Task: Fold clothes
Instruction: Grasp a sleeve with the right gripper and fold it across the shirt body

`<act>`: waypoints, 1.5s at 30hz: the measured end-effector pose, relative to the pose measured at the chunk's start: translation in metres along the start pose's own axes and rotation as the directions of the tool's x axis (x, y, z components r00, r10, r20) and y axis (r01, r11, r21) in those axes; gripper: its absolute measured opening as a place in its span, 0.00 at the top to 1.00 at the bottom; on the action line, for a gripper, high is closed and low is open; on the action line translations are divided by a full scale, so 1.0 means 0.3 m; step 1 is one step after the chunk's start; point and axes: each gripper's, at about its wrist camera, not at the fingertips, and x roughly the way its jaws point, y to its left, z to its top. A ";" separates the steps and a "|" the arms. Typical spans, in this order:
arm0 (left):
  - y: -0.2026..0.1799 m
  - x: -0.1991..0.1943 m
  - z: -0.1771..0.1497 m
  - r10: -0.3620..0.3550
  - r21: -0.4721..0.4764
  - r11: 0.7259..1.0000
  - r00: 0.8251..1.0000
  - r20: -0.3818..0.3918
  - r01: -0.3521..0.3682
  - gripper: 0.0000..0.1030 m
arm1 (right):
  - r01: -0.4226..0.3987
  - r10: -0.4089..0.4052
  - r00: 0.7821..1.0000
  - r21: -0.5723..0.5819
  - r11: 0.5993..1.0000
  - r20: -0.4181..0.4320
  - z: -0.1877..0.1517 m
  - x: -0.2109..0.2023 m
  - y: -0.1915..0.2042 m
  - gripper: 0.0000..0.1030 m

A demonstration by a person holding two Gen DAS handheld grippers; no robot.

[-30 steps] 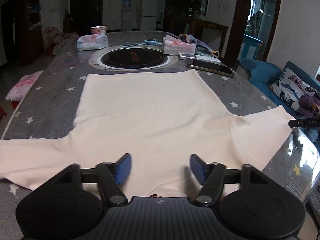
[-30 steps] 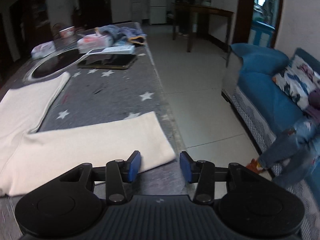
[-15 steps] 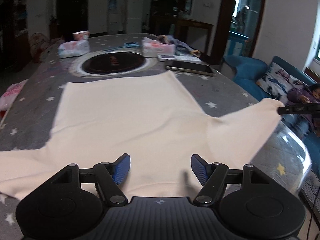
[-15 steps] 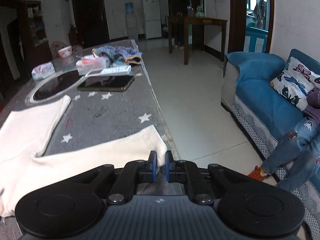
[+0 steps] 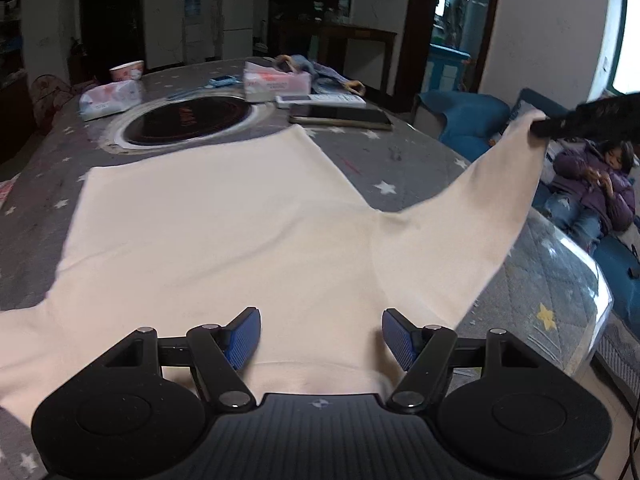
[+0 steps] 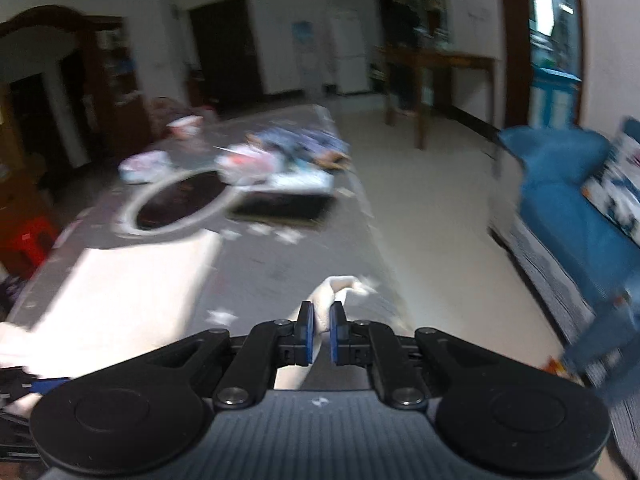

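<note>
A cream long-sleeved top [image 5: 224,232] lies spread flat on the grey star-patterned table [image 5: 420,168], collar end nearest me. My left gripper [image 5: 320,338] hovers open over the collar area with nothing between its blue pads. The right sleeve [image 5: 480,216] is lifted off the table, its cuff pinched in my right gripper, whose black tip [image 5: 560,124] shows at the right edge of the left wrist view. In the blurred right wrist view, my right gripper [image 6: 322,336] is shut on the cream sleeve cuff [image 6: 336,286]. The left sleeve [image 5: 24,340] lies flat.
Beyond the top sit a round black cooktop [image 5: 186,120], tissue packs [image 5: 110,98], a box [image 5: 276,84], a remote, a dark tablet [image 5: 340,114], a bowl and crumpled blue cloth. The table's glass corner [image 5: 580,300] is at right. A person sits on the blue sofa [image 5: 472,120].
My right gripper, which shut on the sleeve cuff half a second ago, has raised it up and inward off the table. The left gripper has stayed open over the collar.
</note>
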 end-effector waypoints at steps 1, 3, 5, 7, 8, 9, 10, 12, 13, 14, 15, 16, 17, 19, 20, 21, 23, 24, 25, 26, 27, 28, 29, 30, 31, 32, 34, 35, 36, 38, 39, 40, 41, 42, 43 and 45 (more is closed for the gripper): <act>0.022 -0.016 0.001 0.010 -0.014 1.000 1.000 0.011 -0.010 0.32 | -0.028 0.028 1.000 -0.028 0.999 0.007 0.023 -0.013 0.041 0.93; 0.070 -0.051 -0.001 0.039 -0.045 0.998 0.999 0.030 -0.038 0.31 | -0.087 0.089 0.996 -0.076 0.993 0.017 0.063 -0.030 0.128 0.93; 0.125 -0.085 -0.006 0.069 -0.079 0.995 0.997 0.046 -0.065 0.31 | -0.146 0.150 0.988 -0.123 0.982 0.022 0.098 -0.042 0.219 0.93; 0.182 -0.118 -0.015 0.104 -0.117 0.988 0.993 0.059 -0.096 0.31 | -0.202 0.207 0.978 -0.168 0.965 0.012 0.115 -0.037 0.318 0.93; 0.210 -0.133 -0.020 0.120 -0.138 0.984 0.991 0.064 -0.111 0.31 | -0.227 0.231 0.973 -0.190 0.955 -0.002 0.113 -0.025 0.367 0.93; 0.237 -0.148 -0.025 0.133 -0.159 0.980 0.989 0.069 -0.121 0.31 | -0.252 0.255 0.967 -0.211 0.944 -0.016 0.110 -0.012 0.417 0.93; 0.261 -0.162 -0.032 0.145 -0.178 0.975 0.987 0.073 -0.130 0.31 | -0.277 0.278 0.960 -0.231 0.933 -0.032 0.107 0.000 0.467 0.93; 0.303 -0.187 -0.050 0.170 -0.211 0.966 0.982 0.076 -0.151 0.31 | -0.327 0.322 0.945 -0.270 0.906 -0.063 0.102 0.025 0.566 0.93; 0.325 -0.200 -0.059 0.183 -0.227 0.960 0.980 0.078 -0.161 0.31 | -0.352 0.343 0.936 -0.289 0.890 -0.080 0.100 0.038 0.616 0.93; 0.342 -0.208 -0.069 0.193 -0.241 0.955 0.978 0.076 -0.170 0.31 | -0.376 0.364 0.926 -0.307 0.874 -0.097 0.097 0.050 0.665 0.93; 0.352 -0.212 -0.079 0.200 -0.250 0.952 0.977 0.071 -0.177 0.31 | -0.396 0.378 0.918 -0.319 0.861 -0.120 0.087 0.072 0.708 0.93; 0.360 -0.215 -0.089 0.207 -0.255 0.949 0.976 0.066 -0.184 0.31 | -0.410 0.385 0.912 -0.326 0.852 -0.141 0.075 0.094 0.738 0.93; 0.366 -0.216 -0.099 0.211 -0.260 0.947 0.976 0.060 -0.189 0.31 | -0.421 0.388 0.907 -0.337 0.842 -0.163 0.056 0.118 0.774 0.93; 0.373 -0.214 -0.118 0.214 -0.267 0.944 0.976 0.048 -0.194 0.31 | -0.438 0.391 0.899 -0.351 0.828 -0.199 0.024 0.157 0.825 0.93; 0.374 -0.211 -0.124 0.216 -0.268 0.943 0.976 0.041 -0.198 0.31 | -0.454 0.396 0.890 -0.351 0.819 -0.227 0.003 0.179 0.848 0.93; 0.374 -0.208 -0.131 0.218 -0.268 0.942 0.975 0.034 -0.201 0.31 | -0.466 0.400 0.882 -0.350 0.812 -0.248 -0.014 0.193 0.864 0.93; 0.375 -0.206 -0.139 0.216 -0.270 0.942 0.976 0.029 -0.200 0.31 | -0.486 0.406 0.870 -0.348 0.802 -0.279 -0.040 0.215 0.885 0.90; 0.373 -0.207 -0.139 0.215 -0.271 0.942 0.976 0.028 -0.200 0.31 | -0.488 0.408 0.869 -0.347 0.801 -0.281 -0.045 0.218 0.886 0.89; 0.371 -0.207 -0.137 0.216 -0.269 0.942 0.976 0.030 -0.200 0.31 | -0.487 0.408 0.870 -0.347 0.802 -0.277 -0.046 0.217 0.880 0.85; 0.369 -0.208 -0.133 0.217 -0.264 0.943 0.976 0.033 -0.201 0.31 | -0.485 0.409 0.871 -0.347 0.803 -0.272 -0.046 0.216 0.875 0.85; 0.366 -0.209 -0.129 0.219 -0.259 0.945 0.975 0.037 -0.202 0.31 | -0.481 0.406 0.874 -0.348 0.805 -0.268 -0.043 0.213 0.864 0.85; 0.363 -0.210 -0.125 0.220 -0.254 0.946 0.975 0.041 -0.203 0.31 | -0.475 0.401 0.877 -0.350 0.808 -0.263 -0.038 0.210 0.849 0.85; 0.360 -0.210 -0.122 0.221 -0.250 0.947 0.974 0.044 -0.203 0.32 | -0.460 0.386 0.885 -0.359 0.812 -0.262 -0.034 0.208 0.829 0.85; 0.357 -0.210 -0.116 0.223 -0.245 0.948 0.974 0.050 -0.205 0.32 | -0.441 0.364 0.894 -0.371 0.817 -0.261 -0.031 0.206 0.808 0.85; 0.351 -0.208 -0.108 0.225 -0.240 0.949 0.973 0.058 -0.205 0.32 | -0.422 0.341 0.903 -0.382 0.823 -0.263 -0.033 0.208 0.786 0.85; 0.344 -0.207 -0.100 0.222 -0.234 0.951 0.973 0.068 -0.201 0.33 | -0.402 0.317 0.911 -0.391 0.828 -0.265 -0.037 0.211 0.764 0.85; 0.326 -0.196 -0.087 0.205 -0.217 0.959 0.975 0.083 -0.183 0.38 | -0.361 0.256 0.923 -0.409 0.838 -0.288 -0.060 0.223 0.703 0.85; 0.315 -0.186 -0.078 0.197 -0.207 0.962 0.977 0.085 -0.176 0.41 | -0.348 0.233 0.924 -0.412 0.842 -0.303 -0.072 0.230 0.677 0.85; 0.305 -0.173 -0.069 0.185 -0.198 0.966 0.979 0.087 -0.165 0.44 | -0.338 0.214 0.924 -0.418 0.843 -0.316 -0.086 0.237 0.655 0.85; 0.285 -0.141 -0.050 0.155 -0.181 0.974 0.984 0.087 -0.138 0.53 | -0.320 0.188 0.929 -0.438 0.840 -0.319 -0.116 0.248 0.625 0.85; 0.280 -0.122 -0.045 0.147 -0.177 0.975 0.986 0.077 -0.132 0.54 | -0.315 0.182 0.932 -0.448 0.837 -0.314 -0.131 0.252 0.615 0.85; 0.278 -0.105 -0.043 0.143 -0.175 0.976 0.988 0.065 -0.130 0.55 | -0.314 0.183 0.932 -0.444 0.839 -0.313 -0.142 0.260 0.606 0.85; 0.276 -0.088 -0.040 0.139 -0.173 0.977 0.989 0.053 -0.128 0.56 | -0.315 0.187 0.931 -0.431 0.845 -0.314 -0.151 0.270 0.599 0.85; 0.274 -0.070 -0.038 0.135 -0.171 0.977 0.990 0.041 -0.126 0.56 | -0.317 0.188 0.929 -0.419 0.851 -0.320 -0.159 0.284 0.593 0.85; 0.271 -0.053 -0.036 0.131 -0.169 0.978 0.991 0.029 -0.124 0.56 | -0.316 0.187 0.928 -0.417 0.852 -0.321 -0.167 0.293 0.588 0.86; 0.274 -0.035 -0.045 0.124 -0.167 0.979 0.992 0.017 -0.119 0.56 | -0.311 0.183 0.931 -0.424 0.851 -0.316 -0.182 0.306 0.575 0.86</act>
